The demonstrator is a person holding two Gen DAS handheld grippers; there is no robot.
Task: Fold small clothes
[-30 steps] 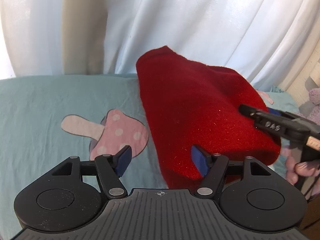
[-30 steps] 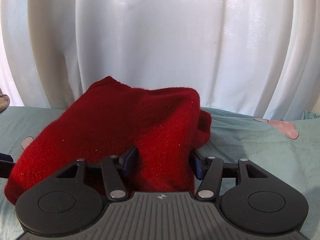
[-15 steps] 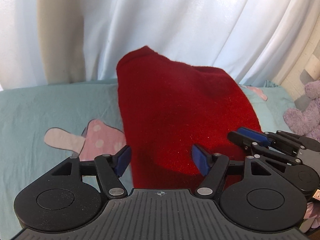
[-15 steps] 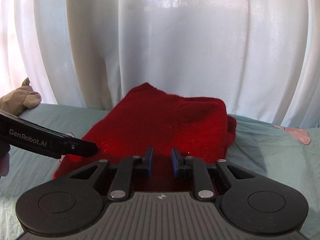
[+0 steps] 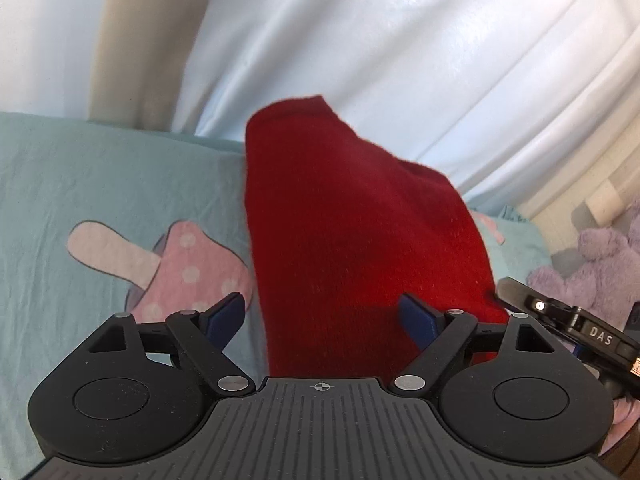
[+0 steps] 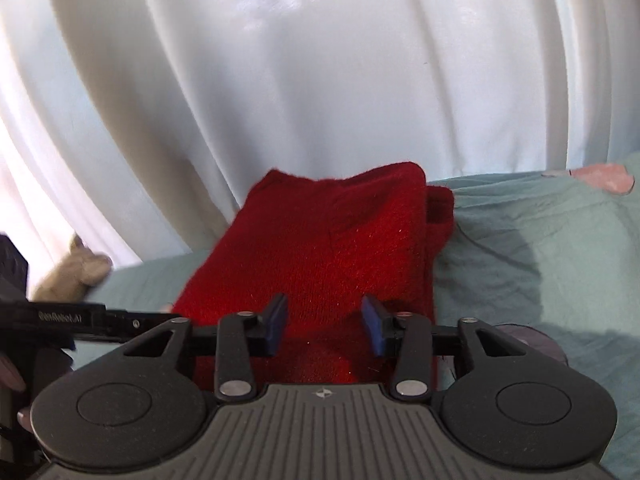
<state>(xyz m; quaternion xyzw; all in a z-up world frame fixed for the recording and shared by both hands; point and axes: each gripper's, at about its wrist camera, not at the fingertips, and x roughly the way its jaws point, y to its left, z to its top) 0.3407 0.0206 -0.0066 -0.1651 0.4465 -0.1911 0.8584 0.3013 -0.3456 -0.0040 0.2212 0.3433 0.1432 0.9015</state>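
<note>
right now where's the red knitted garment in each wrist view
Left wrist: the red knitted garment fills the centre, running up from between the open left claw to the curtain.
Right wrist: centre, lower half, just beyond the open right claw.
Shared landmark: the white curtain behind it.

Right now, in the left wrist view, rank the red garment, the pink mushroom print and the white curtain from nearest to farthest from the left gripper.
1. Red garment: folded, lying between the wide-open fingers of the left gripper.
2. Pink mushroom print: on the teal sheet, just beyond the left fingertip, very nearly as close.
3. White curtain: hanging behind the bed, farthest.
</note>
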